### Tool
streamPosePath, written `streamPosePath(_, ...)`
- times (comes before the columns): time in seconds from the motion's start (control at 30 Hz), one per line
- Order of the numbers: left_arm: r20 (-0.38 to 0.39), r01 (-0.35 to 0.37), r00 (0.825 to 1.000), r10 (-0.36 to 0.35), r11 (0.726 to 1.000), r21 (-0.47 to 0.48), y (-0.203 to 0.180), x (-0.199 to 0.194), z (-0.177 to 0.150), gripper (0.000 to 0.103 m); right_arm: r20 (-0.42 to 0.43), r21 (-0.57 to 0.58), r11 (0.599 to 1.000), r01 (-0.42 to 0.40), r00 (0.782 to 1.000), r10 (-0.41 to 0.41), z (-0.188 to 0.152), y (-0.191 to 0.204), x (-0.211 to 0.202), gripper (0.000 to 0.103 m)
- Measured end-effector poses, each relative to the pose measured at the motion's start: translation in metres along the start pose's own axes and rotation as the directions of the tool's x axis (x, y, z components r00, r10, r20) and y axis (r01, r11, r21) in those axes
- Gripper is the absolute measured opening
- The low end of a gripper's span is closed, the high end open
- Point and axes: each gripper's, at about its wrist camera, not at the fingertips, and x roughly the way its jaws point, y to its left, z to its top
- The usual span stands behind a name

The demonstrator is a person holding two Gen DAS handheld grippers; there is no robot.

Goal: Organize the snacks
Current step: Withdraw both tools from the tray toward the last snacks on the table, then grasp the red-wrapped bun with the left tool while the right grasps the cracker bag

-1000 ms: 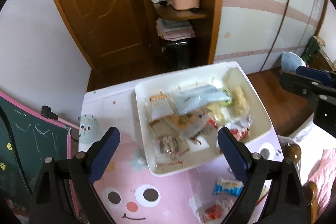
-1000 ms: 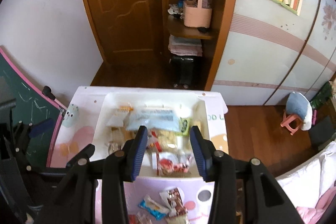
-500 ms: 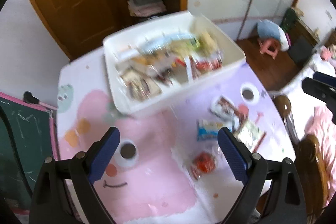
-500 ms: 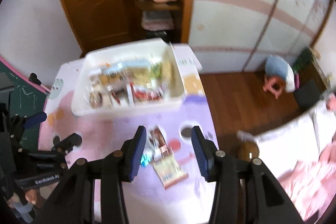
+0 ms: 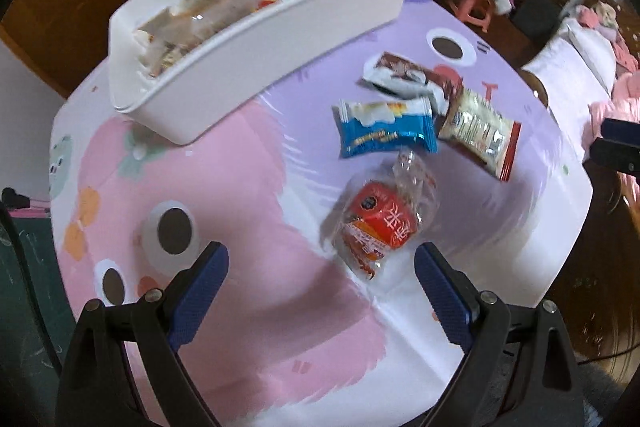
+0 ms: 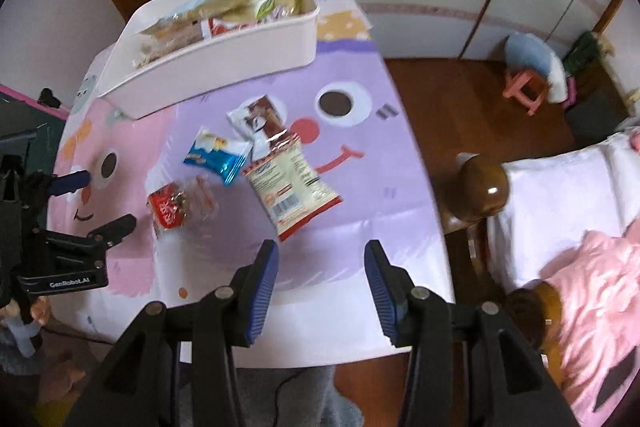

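My left gripper (image 5: 320,287) hangs above the near part of the table (image 5: 248,307), its blue-padded fingers (image 5: 200,283) spread wide with nothing between them. Just beyond its tips, at about one o'clock, lies the red snack in clear wrap (image 5: 380,223), flat on the pink and white cartoon cover.

My right gripper (image 6: 320,267) is over the near edge of the table, jaws parted about as wide as the pale packet is, and empty. That cream packet with the red trim (image 6: 292,187) lies just ahead of its tips at eleven o'clock, tilted, barcode end toward me.

Further out, the blue packet (image 5: 384,131) rests at twelve o'clock from the red one, near it but not touching as far as I can see. Just beside the blue one, at two o'clock, is the cream packet again (image 5: 480,131), and beyond both sits the brown and white packet (image 5: 404,75), its corner overlapping the cream one. In the right view the blue packet (image 6: 218,155) and the brown and white one (image 6: 258,119) lie close together.

Farthest on the table, at eleven o'clock, stands the white bin (image 5: 280,39), piled with assorted snack packs too blurred to tell apart. On the floor beyond the table is a small pink stool (image 6: 524,87).
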Motion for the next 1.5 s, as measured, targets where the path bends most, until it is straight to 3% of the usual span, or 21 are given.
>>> streamPosePath(0.2, -0.024, 0.023, 0.999, -0.022, 0.999, 0.029, -0.004, 0.02, 0.004, 0.094, -0.015, -0.078, 0.996, -0.032, 0.999, 0.031, 0.01, 0.007, 0.033, 0.053)
streamPosePath(0.43, -0.062, 0.047, 0.997, -0.038, 0.988, 0.146, -0.02, 0.037, 0.018, 0.094, -0.096, -0.173, 0.983, -0.059, 0.994, 0.043, 0.033, 0.022, 0.077, 0.054)
streamPosePath(0.83, -0.136, 0.105, 0.988, -0.074, 0.967, 0.232, -0.039, 0.066, 0.035, 0.093, -0.175, -0.234, 0.967, -0.101, 0.983, 0.06, 0.054, 0.028, 0.118, 0.059)
streamPosePath(1.03, -0.134, 0.111, 0.987, -0.083, 0.969, 0.22, -0.042, 0.073, 0.04, 0.081, -0.167, -0.306, 0.95, -0.064, 0.986, 0.013, 0.049, 0.041, 0.123, 0.063)
streamPosePath(1.1, -0.122, 0.111, 0.989, -0.086, 0.969, 0.219, -0.044, 0.07, 0.041, 0.072, -0.151, -0.322, 0.945, -0.055, 0.989, 0.006, 0.046, 0.045, 0.122, 0.061)
streamPosePath(1.17, -0.111, 0.111, 0.99, -0.088, 0.969, 0.222, -0.049, 0.066, 0.04, 0.054, -0.14, -0.326, 0.944, -0.052, 0.99, 0.007, 0.042, 0.048, 0.12, 0.059)
streamPosePath(1.3, -0.097, 0.1, 0.992, -0.083, 0.977, 0.186, -0.048, 0.064, 0.038, 0.051, -0.135, -0.31, 0.949, -0.051, 0.991, 0.009, 0.034, 0.05, 0.116, 0.048)
streamPosePath(1.5, -0.101, 0.119, 0.989, -0.106, 0.985, 0.128, -0.041, 0.054, 0.021, 0.048, -0.15, -0.338, 0.94, -0.042, 0.989, -0.01, 0.018, 0.071, 0.11, 0.046)
